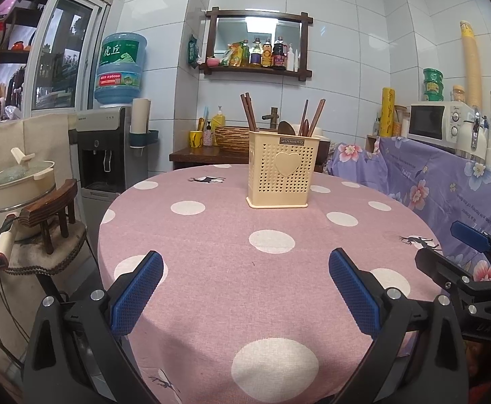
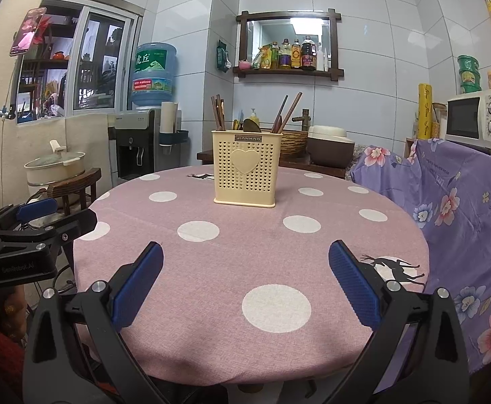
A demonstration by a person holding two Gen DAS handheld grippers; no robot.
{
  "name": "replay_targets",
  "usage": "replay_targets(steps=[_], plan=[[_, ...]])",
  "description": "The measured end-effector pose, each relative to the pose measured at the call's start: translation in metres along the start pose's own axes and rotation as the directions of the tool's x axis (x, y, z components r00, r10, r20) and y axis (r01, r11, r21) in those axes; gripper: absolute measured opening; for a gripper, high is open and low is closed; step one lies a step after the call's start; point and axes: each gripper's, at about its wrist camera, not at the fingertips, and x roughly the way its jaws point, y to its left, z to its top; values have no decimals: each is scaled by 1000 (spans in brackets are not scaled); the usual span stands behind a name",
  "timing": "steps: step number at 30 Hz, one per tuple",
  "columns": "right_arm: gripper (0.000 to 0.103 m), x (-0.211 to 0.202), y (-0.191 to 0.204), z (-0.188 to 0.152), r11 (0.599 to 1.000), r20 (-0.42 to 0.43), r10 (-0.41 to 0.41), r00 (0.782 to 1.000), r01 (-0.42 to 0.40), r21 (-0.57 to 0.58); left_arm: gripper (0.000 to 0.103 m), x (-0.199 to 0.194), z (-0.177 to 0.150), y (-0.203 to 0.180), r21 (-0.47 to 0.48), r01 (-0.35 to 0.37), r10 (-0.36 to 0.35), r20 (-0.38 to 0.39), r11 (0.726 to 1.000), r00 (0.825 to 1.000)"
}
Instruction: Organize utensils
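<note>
A cream perforated utensil holder with a heart on its front stands upright on the far half of the round pink polka-dot table. Brown chopsticks and a dark spoon stick up out of it. My left gripper hangs open over the table's near edge, nothing between its blue pads. My right gripper is open too, equally far back from the holder. Each gripper shows at the side of the other's view.
A water dispenser and a small stool carrying a pot stand to the left. A purple floral cloth drapes over furniture on the right, with a microwave behind. A basket sits on a shelf beyond the table.
</note>
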Motion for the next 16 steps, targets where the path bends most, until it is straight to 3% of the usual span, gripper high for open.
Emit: replay_targets(steps=[16], plan=[[97, 2, 0, -3, 1000, -10, 3, 1000, -3, 6, 98, -1, 2, 2, 1, -4, 4, -4, 1000, 1000]])
